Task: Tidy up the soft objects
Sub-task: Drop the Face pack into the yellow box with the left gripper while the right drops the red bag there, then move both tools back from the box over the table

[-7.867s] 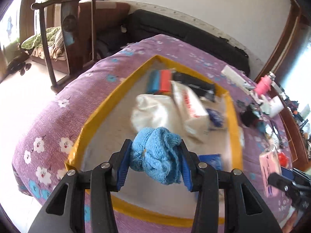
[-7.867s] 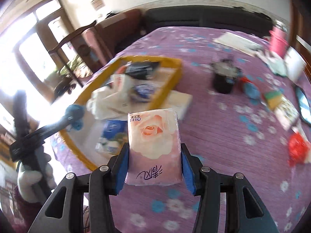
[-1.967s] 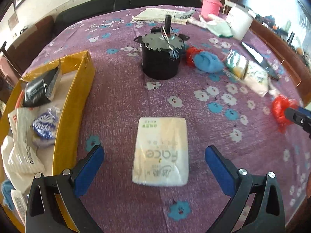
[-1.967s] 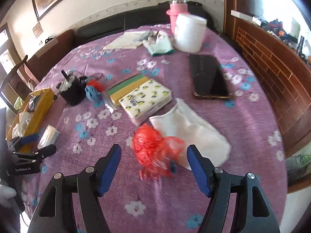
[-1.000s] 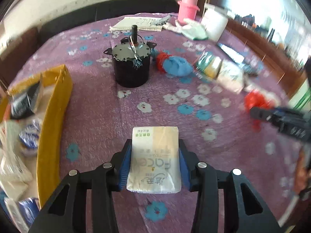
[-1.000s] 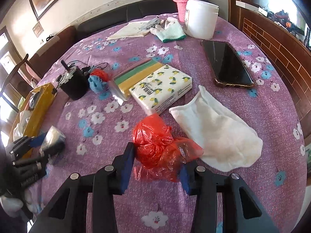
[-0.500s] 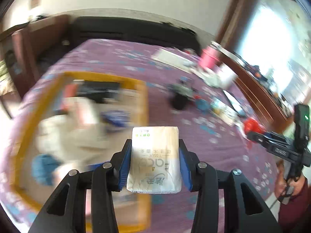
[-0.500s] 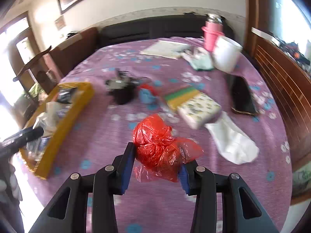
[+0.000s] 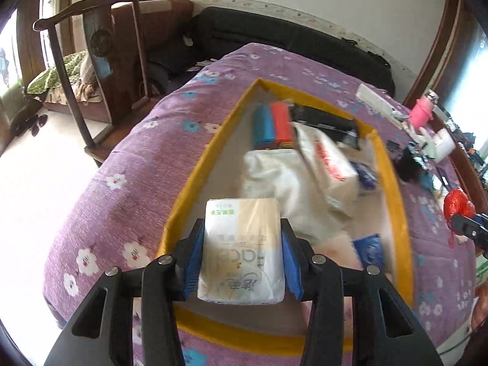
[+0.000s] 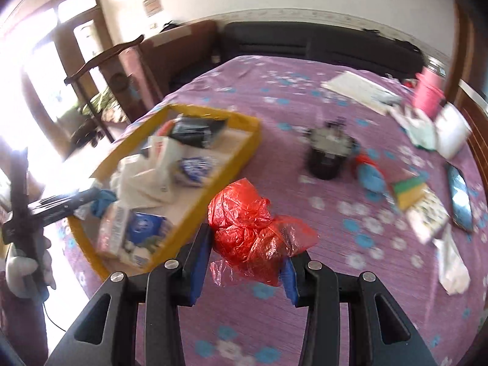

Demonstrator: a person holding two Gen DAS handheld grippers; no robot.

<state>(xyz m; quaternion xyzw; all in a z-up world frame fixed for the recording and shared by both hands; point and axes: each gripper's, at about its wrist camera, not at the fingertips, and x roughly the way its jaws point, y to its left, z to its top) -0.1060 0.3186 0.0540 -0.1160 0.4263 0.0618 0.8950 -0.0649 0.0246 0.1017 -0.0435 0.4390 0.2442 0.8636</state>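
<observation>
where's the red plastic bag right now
In the right wrist view, the crumpled red plastic bag sits clamped in the right gripper, above the purple floral tablecloth, beside the yellow-rimmed tray.

I count one yellow tray (image 9: 393, 189), one red plastic bag (image 10: 250, 228), one phone (image 10: 460, 198), one pink cup (image 10: 427, 91).

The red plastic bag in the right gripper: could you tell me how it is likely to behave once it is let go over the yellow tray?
The red plastic bag looks thin and crumpled, so probably very light and floppy. It bulges above the right gripper, so it may spring open on release. It would likely drift rather than drop straight, perhaps missing the yellow tray.
</observation>
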